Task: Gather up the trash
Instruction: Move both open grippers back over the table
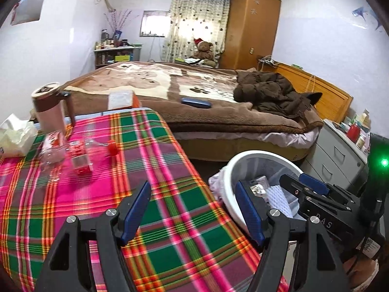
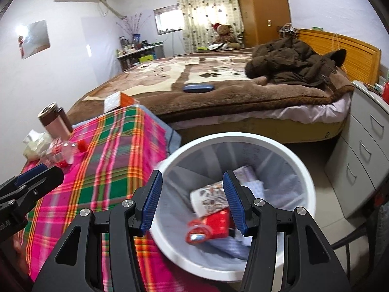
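bedroom w/ a big bed [image 1: 194,92] under a brown paw-print blanket, and up front a table w/ a loud pink/green plaid cloth [image 1: 155,194]. going left to right on the table: a tissue pack [image 1: 14,136] at the far left edge, a brown-and-pink tumbler [image 1: 49,107] standing upright just behind it, then the trash still out on the cloth: a crumpled clear plastic bottle [image 1: 65,155] w/ red label lying on its side, and its red cap [image 1: 112,147] just beside it to the right. an orange-and-white box [image 1: 124,99] sits at the table's far edge near the bed.

left gripper [image 1: 194,209] hangs over the table's right edge, jaws open, nothing btwn them. right of the table on the floor is the white trash bin [image 2: 308,182] w/ a liner, already holding a patterned paper cup [image 2: 209,198], a red wrapper [image 2: 209,226] and some white stuff. right gripper [image 2: 194,199] is over the bin mouth, jaws apart, empty too. grey drawers [image 2: 364,150] at far right.
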A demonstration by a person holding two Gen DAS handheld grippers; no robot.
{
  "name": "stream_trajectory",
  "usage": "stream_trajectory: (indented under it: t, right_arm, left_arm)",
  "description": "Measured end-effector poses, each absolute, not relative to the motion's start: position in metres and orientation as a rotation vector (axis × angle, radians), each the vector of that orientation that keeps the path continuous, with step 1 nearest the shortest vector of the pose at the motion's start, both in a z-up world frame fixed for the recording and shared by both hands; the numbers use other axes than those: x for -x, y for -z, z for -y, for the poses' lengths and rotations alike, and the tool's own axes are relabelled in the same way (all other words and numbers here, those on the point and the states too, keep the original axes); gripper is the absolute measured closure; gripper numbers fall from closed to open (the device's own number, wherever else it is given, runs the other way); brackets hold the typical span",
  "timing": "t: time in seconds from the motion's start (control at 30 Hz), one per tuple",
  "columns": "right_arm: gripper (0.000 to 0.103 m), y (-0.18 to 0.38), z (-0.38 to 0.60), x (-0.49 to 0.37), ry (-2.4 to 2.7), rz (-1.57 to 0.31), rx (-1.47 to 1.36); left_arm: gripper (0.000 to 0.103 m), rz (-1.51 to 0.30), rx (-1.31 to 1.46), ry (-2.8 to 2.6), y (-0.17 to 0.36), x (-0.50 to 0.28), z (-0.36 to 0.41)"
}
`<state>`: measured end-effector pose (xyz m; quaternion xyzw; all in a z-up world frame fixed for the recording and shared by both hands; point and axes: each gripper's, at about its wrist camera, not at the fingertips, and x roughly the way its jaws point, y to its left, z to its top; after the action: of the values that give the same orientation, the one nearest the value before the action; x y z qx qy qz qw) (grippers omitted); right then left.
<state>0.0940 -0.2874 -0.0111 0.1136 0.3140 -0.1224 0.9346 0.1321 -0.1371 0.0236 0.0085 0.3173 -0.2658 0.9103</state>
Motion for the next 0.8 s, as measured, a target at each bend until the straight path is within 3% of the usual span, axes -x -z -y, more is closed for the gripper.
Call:
stream_trajectory:
  t: [0.8]
  right_arm:
    - [0.049,0.011,0.185,-0.153,-0.047,-0.704,-0.176]
  left_arm:
    - [0.029,-0.635,0.057,0.247,-0.022,-0.157,-0.003]
